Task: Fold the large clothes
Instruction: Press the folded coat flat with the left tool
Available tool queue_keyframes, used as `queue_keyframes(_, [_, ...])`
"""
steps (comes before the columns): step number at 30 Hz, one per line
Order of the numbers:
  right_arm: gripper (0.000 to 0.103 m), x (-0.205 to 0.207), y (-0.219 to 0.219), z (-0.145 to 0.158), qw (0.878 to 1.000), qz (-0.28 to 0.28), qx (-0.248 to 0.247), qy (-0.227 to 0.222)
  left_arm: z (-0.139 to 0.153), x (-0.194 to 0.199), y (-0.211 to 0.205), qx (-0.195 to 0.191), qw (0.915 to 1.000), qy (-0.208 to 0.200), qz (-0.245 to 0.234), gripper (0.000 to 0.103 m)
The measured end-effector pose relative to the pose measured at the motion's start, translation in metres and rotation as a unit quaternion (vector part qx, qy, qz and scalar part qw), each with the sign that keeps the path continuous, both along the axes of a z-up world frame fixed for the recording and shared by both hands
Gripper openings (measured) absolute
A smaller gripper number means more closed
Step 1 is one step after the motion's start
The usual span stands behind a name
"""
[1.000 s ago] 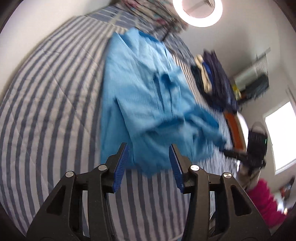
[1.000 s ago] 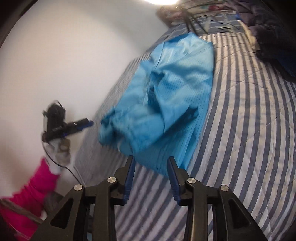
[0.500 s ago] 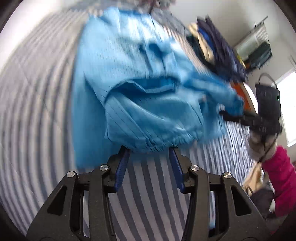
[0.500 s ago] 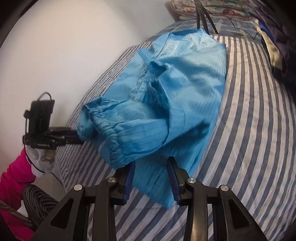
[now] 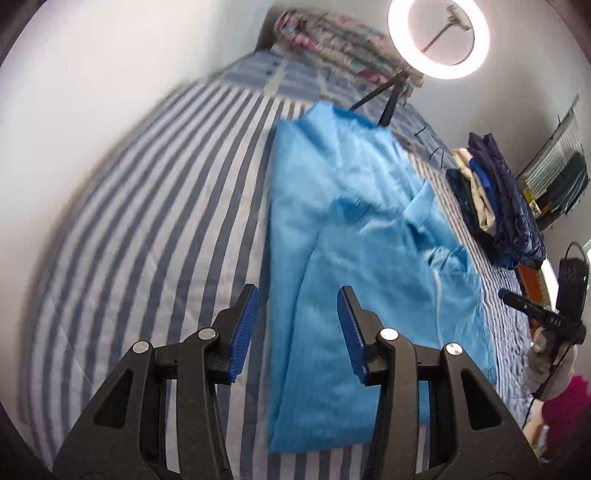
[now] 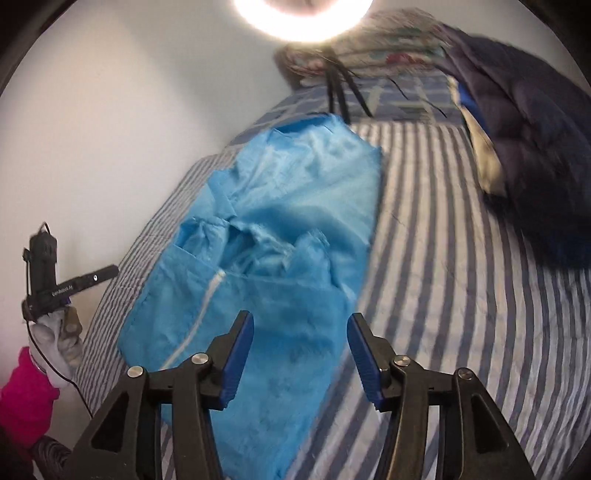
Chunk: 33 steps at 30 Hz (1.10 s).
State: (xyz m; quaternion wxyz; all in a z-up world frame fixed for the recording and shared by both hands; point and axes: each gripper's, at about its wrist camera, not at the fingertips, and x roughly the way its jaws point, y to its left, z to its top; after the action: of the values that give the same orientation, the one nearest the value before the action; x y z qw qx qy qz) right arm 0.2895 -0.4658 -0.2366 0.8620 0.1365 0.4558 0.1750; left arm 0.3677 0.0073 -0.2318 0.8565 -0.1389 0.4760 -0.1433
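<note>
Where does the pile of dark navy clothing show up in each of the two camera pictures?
Left wrist view: the dark navy pile sits at the right edge, beyond the blue garment, on the striped bedcover.
Right wrist view: the pile fills the upper right, across bare stripes from the garment.
Shared landmark: the ring light, top right in the left view, top centre in the right.

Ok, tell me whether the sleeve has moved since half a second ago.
Yes. The sleeve was held up over the striped bedcover; now it lies folded across the blue garment, with both grippers open and apart from it.
</note>
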Motion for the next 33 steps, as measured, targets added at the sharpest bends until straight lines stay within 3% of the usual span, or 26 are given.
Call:
queue_keyframes(5, [0.054,-0.022,-0.016,-0.033,0.997,-0.016,0.063,0.041,-0.034,-0.006,0.007,-0.043,0.9981,0.044,-0.004,0.045])
queue_keyframes(11, [0.043,-0.027,-0.023,-0.051,0.99,-0.028,0.12,0.062,-0.03,-0.005,-0.001,-0.059,0.9973,0.041,-0.014,0.045])
queue_keyframes(23, [0.032,-0.023,-0.006,-0.053,0.99,0.001,0.126,0.057,-0.036,0.006,-0.016,-0.055,0.9969,0.047,-0.031,0.045])
queue_keyframes(28, [0.031,-0.024,-0.008,-0.054,0.99,-0.001,0.129,0.059,-0.03,0.008,-0.013,-0.045,0.9985,0.025,-0.018,0.045])
queue_keyframes(33, [0.032,-0.023,-0.008,-0.054,0.989,0.003,0.133,0.059,-0.023,0.017,-0.021,-0.054,0.9976,0.018,-0.039,0.045])
